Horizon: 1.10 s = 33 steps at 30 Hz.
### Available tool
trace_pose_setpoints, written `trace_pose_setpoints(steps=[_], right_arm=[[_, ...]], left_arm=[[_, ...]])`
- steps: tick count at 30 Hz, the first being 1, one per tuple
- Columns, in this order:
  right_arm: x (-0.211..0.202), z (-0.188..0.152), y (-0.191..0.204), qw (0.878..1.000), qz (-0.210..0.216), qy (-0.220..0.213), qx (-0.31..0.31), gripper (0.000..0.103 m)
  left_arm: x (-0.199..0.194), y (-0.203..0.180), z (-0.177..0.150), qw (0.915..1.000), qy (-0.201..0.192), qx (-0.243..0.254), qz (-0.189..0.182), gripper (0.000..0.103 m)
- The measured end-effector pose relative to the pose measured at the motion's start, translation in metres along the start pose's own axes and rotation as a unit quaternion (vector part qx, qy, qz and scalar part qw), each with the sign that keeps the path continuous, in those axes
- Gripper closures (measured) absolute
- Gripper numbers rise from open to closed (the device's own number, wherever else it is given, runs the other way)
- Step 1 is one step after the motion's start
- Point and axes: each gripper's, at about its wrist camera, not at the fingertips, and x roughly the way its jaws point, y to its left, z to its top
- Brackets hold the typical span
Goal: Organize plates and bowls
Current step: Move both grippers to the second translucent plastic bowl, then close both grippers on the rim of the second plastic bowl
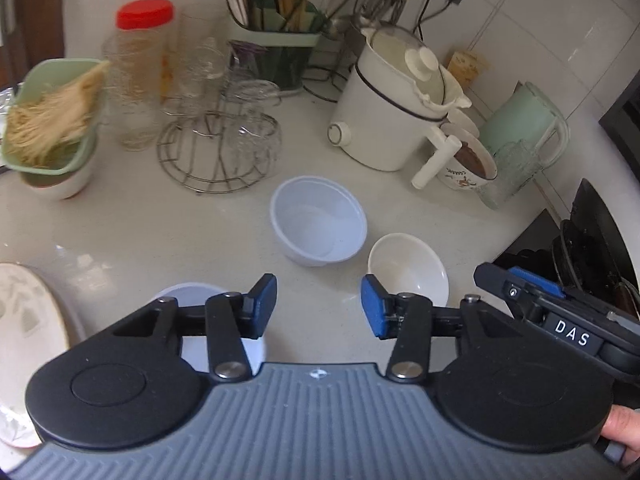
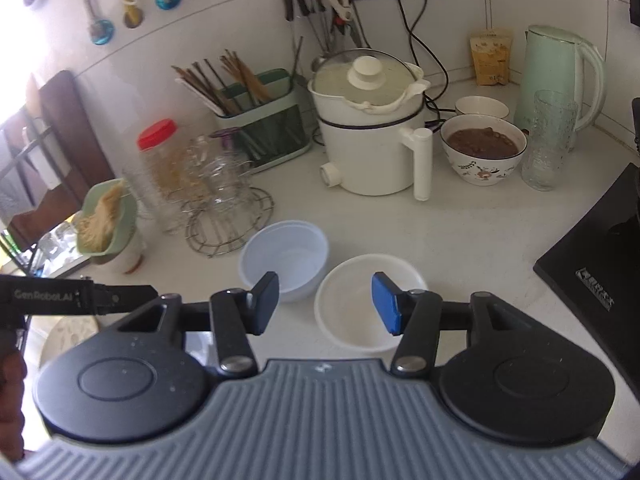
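Item: my left claw (image 1: 318,305), jaws apart, empty, above the pale worktop (image 1: 160,232). My right claw (image 2: 325,303), likewise spread and empty, hangs over the round white ceramic bowl (image 2: 370,304), which sits just beside the translucent white plastic bowl (image 2: 285,258). Risk, as I judge it: closing on the rim could knock the light plastic neighbour or let the glazed rim slip.
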Motion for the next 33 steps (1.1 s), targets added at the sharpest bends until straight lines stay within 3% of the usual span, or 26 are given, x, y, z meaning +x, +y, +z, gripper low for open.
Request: trace_pose_setpoints(steps=[14, 33], right_arm=[[0.063, 0.025, -0.033, 0.999, -0.009, 0.043, -0.006, 0.049], [0.147, 0.031, 0.006, 0.993, 0.017, 0.111, -0.031, 0.050]], left_arm=[[0.084, 0.012, 0.042, 0.9975, 0.052, -0.047, 0.009, 0.048], [0.148, 0.047, 0.071, 0.9920, 0.116, -0.049, 0.006, 0.048]])
